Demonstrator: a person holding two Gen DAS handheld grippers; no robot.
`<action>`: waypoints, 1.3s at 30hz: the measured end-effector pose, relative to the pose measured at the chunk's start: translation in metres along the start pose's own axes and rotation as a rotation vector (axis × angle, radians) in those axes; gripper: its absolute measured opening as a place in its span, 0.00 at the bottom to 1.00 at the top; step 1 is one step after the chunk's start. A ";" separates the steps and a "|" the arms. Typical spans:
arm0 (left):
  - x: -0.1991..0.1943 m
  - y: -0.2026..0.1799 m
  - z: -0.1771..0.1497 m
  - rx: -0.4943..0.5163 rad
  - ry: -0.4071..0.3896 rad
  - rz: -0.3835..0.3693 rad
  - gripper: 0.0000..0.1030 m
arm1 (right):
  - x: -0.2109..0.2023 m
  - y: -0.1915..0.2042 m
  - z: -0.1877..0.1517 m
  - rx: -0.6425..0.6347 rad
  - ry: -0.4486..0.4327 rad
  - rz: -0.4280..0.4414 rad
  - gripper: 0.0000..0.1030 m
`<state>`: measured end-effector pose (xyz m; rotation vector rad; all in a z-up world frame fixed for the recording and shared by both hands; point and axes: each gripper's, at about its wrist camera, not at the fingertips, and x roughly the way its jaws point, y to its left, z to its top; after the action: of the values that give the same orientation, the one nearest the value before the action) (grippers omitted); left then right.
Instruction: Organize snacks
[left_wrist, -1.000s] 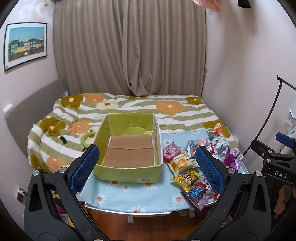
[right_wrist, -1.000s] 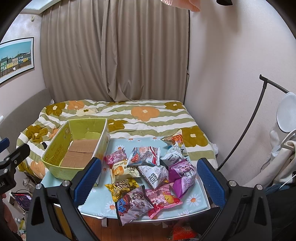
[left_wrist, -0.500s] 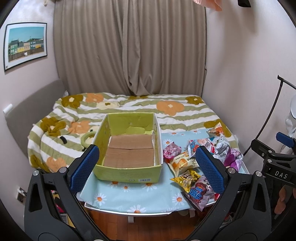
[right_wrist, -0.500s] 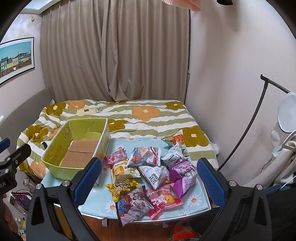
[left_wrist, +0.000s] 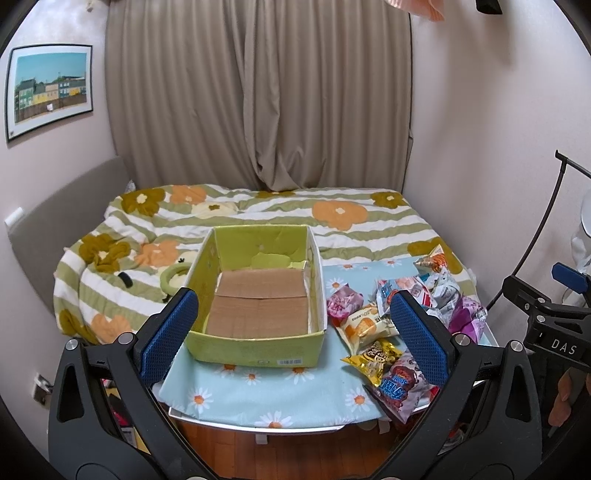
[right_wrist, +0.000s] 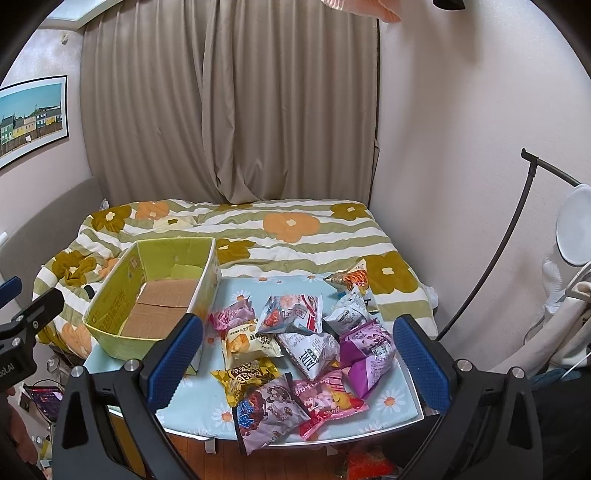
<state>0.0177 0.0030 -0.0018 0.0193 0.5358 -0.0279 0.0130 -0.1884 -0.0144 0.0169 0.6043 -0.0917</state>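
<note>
Box (left_wrist: 258, 295) ahead of the spread, empty left tongs (left_wrist: 291, 332) holds nothing; snacks (right_wrist: 295, 350) lie between the spread right tongs (right_wrist: 295, 354), unsorted.

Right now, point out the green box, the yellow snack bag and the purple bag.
green box (left_wrist: 255, 352), left wrist view, front wall.
yellow snack bag (right_wrist: 245, 376), right wrist view, printed face.
purple bag (right_wrist: 367, 350), right wrist view, middle.

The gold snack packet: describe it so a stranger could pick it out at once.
Start at the green cardboard box on the daisy-print table; the snack pile lies just to its right. On the pile's near side, closest to the box, lies the gold snack packet. It is the only shiny gold wrapper, with brown lettering, just behind a dark purple packet.
</note>
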 end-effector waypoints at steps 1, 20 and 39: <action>0.000 0.000 0.000 0.001 0.001 0.000 1.00 | 0.000 0.000 0.000 0.000 0.000 0.000 1.00; 0.058 -0.055 -0.045 0.047 0.241 -0.164 0.99 | 0.024 -0.061 -0.033 0.081 0.121 0.004 1.00; 0.167 -0.204 -0.164 0.301 0.420 -0.113 1.00 | 0.160 -0.153 -0.083 0.027 0.334 0.122 1.00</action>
<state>0.0711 -0.2004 -0.2298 0.2940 0.9487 -0.2188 0.0835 -0.3501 -0.1716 0.0966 0.9337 0.0222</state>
